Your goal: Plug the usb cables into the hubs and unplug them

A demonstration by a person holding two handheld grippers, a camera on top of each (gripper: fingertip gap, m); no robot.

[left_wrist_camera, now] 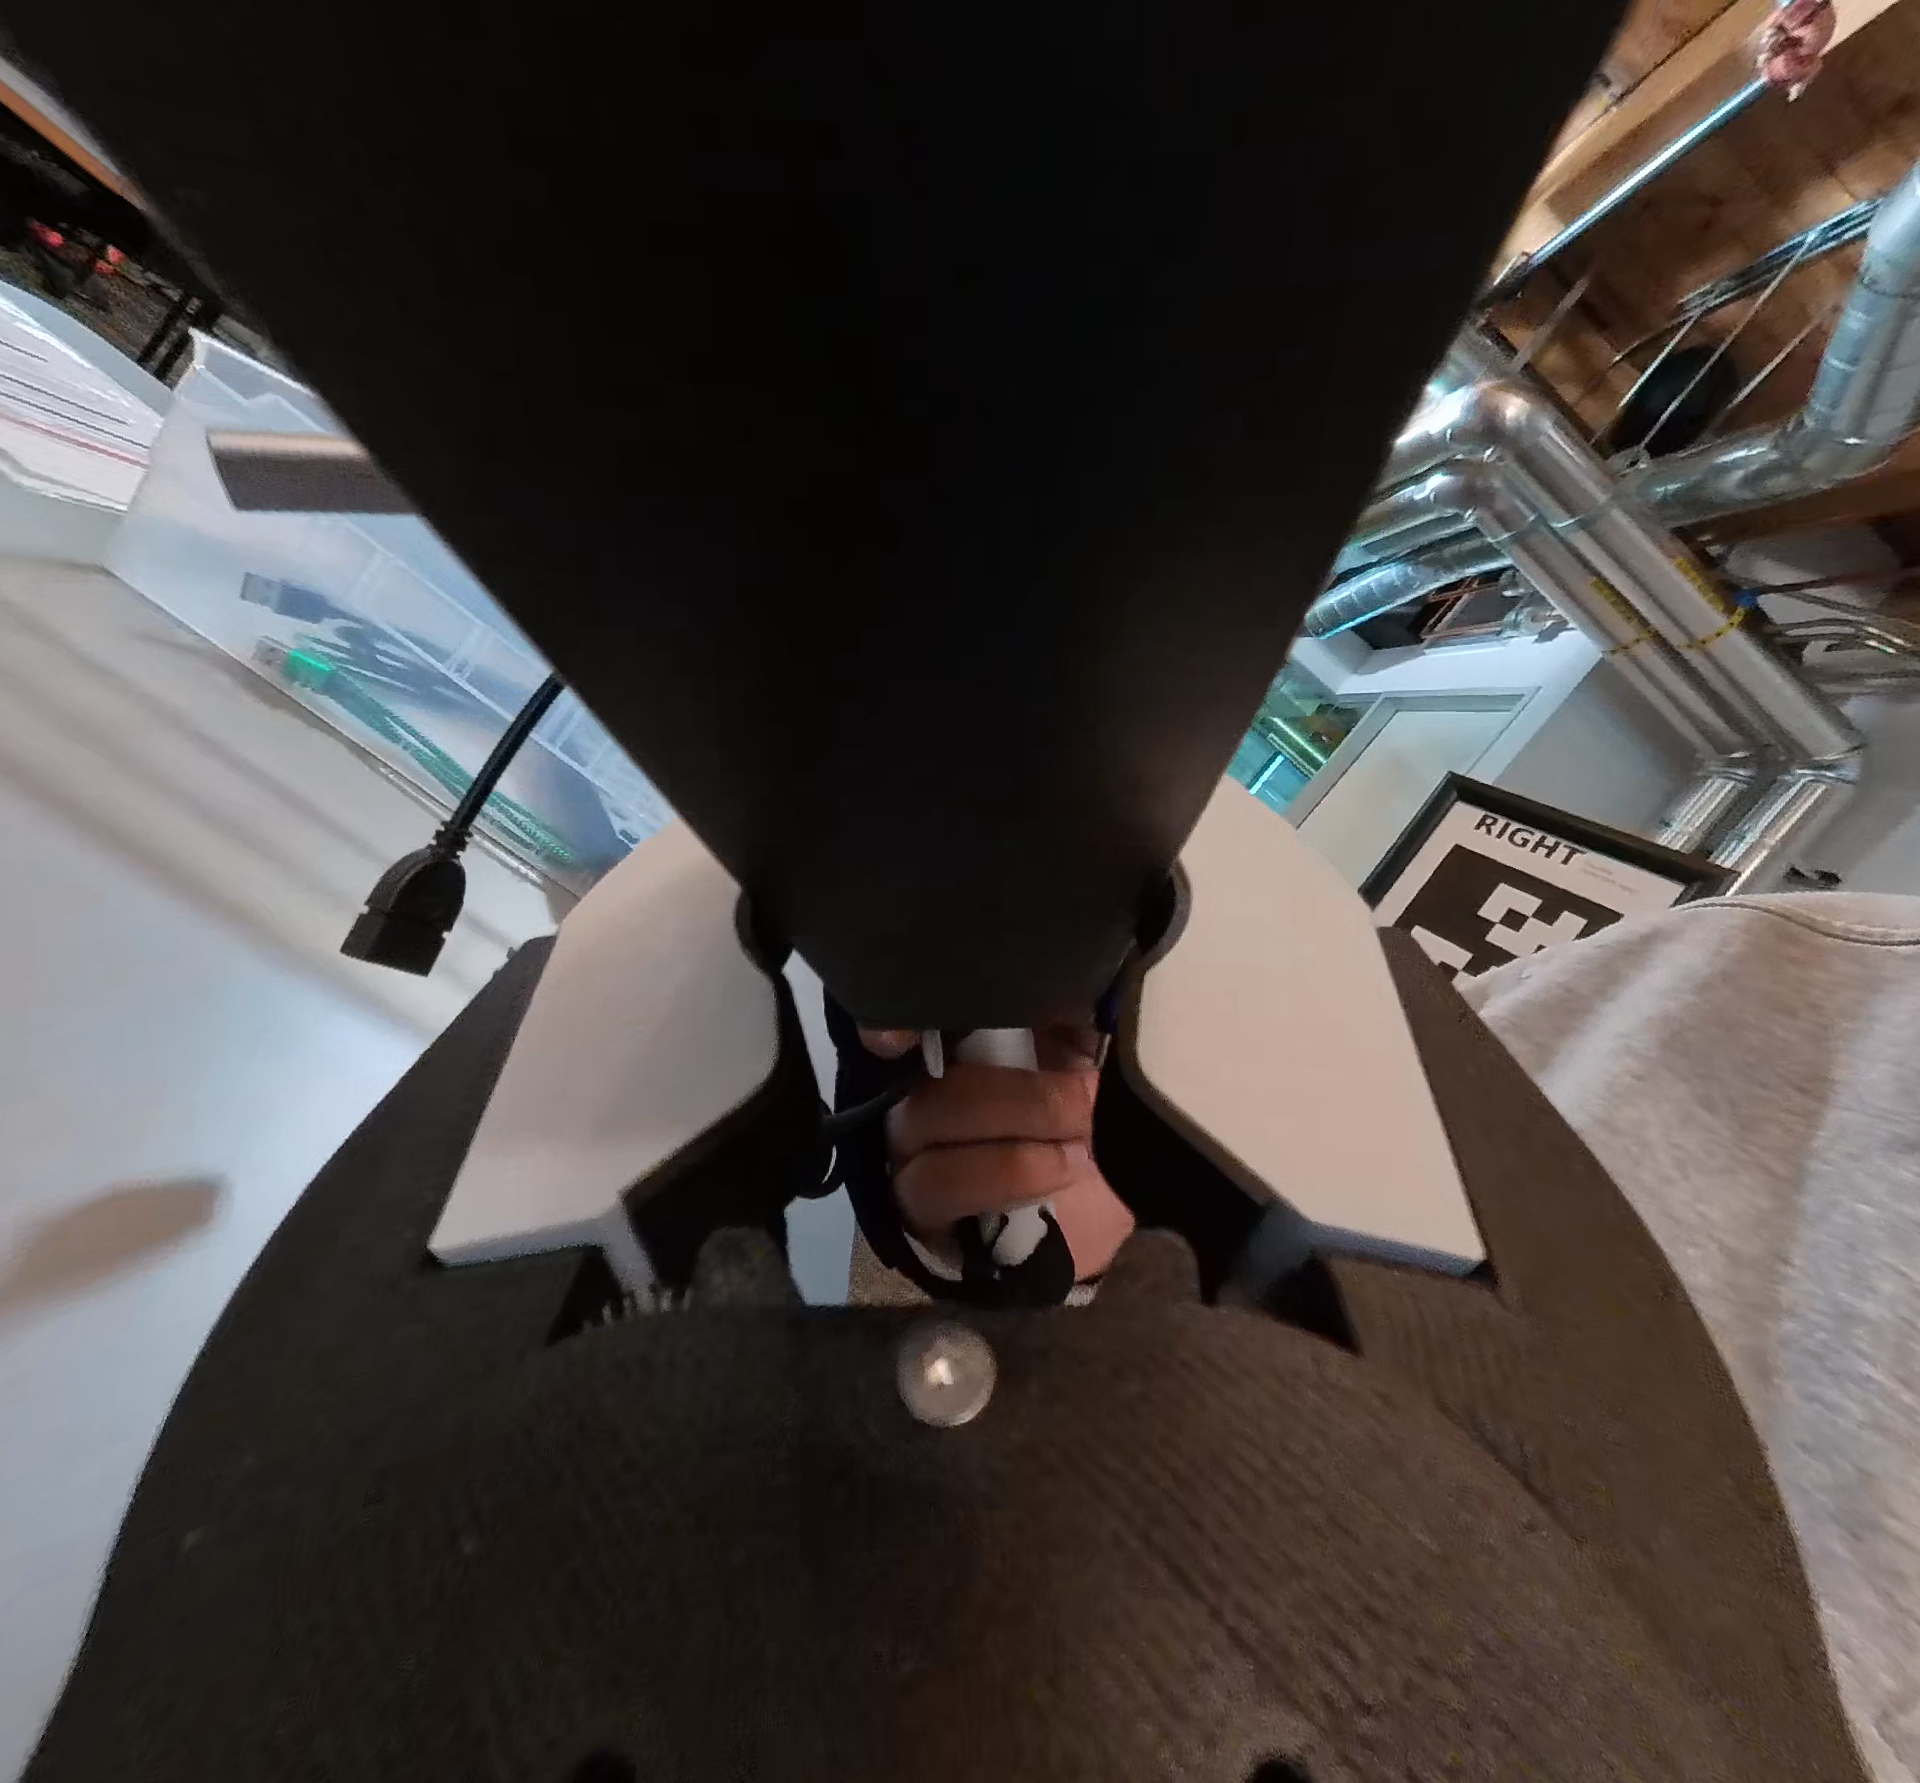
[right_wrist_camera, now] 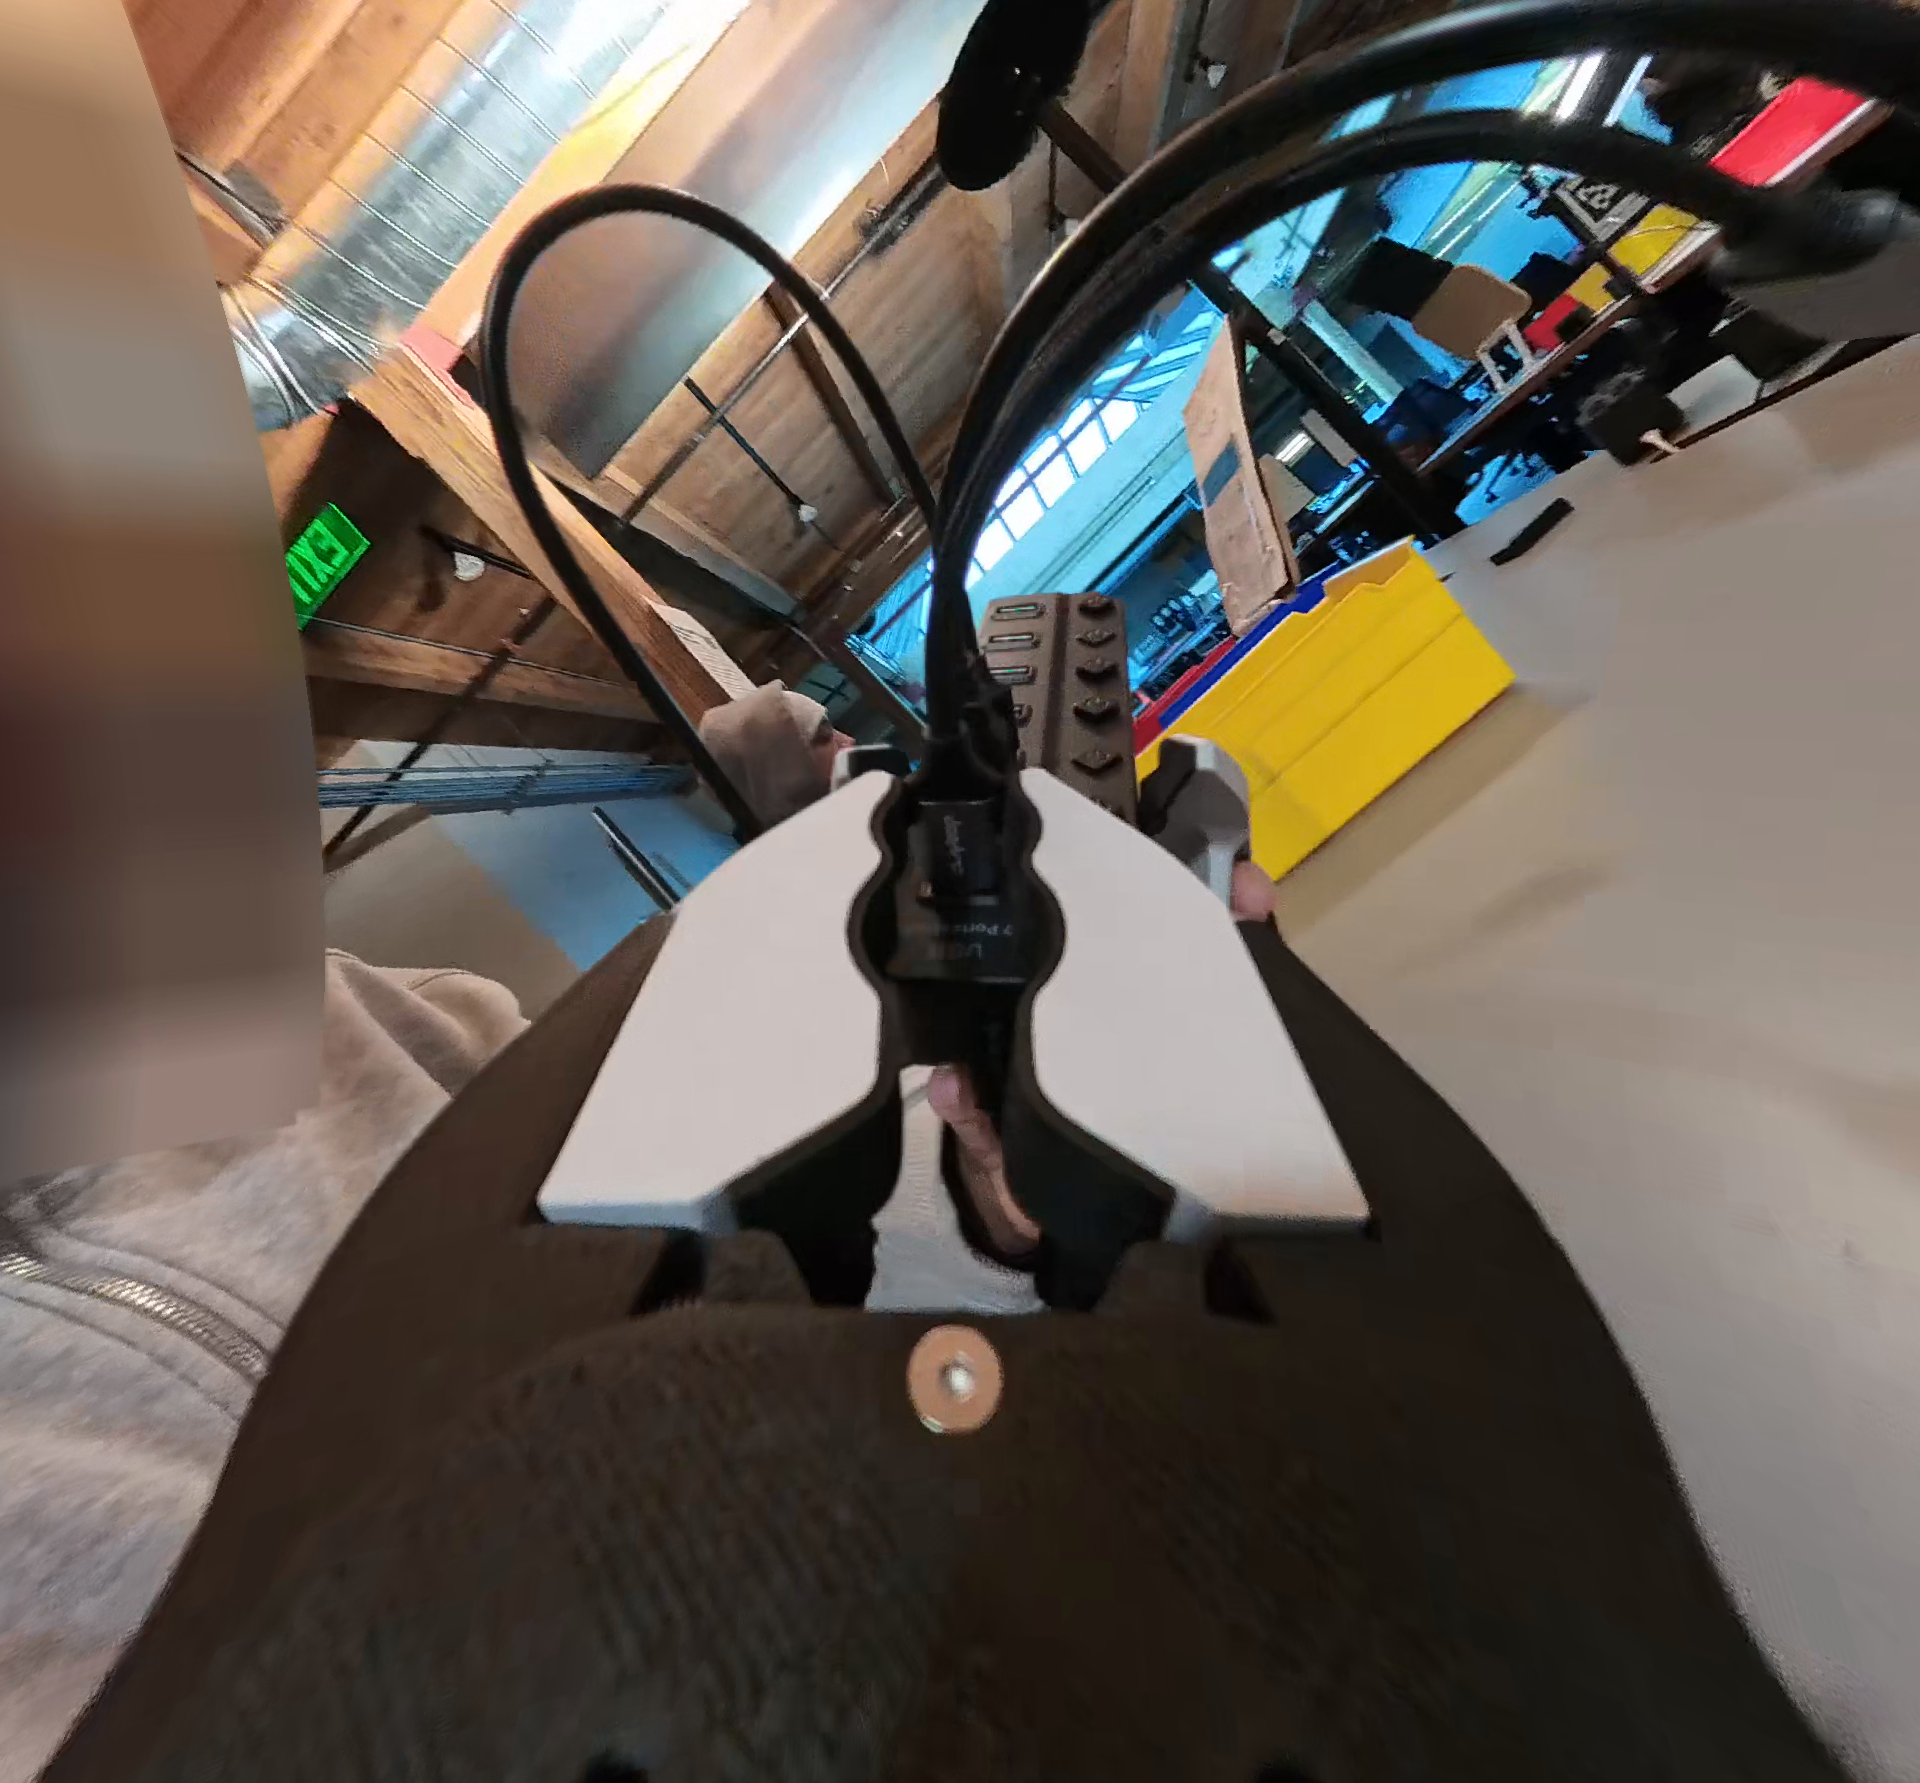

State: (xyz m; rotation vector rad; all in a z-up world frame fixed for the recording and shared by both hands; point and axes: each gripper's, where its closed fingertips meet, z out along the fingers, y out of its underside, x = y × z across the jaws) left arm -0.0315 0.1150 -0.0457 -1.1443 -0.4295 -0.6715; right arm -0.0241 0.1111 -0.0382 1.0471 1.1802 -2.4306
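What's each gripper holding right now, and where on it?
The right gripper is shut on the black USB hub at its near end, beside the plugged-in black cables. The left gripper clamps a wide black object by its near end.

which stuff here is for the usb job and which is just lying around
For the job: hub, black cables, plug in the right gripper, left gripper, loose socket end.

Lying about: yellow bin, clear box.
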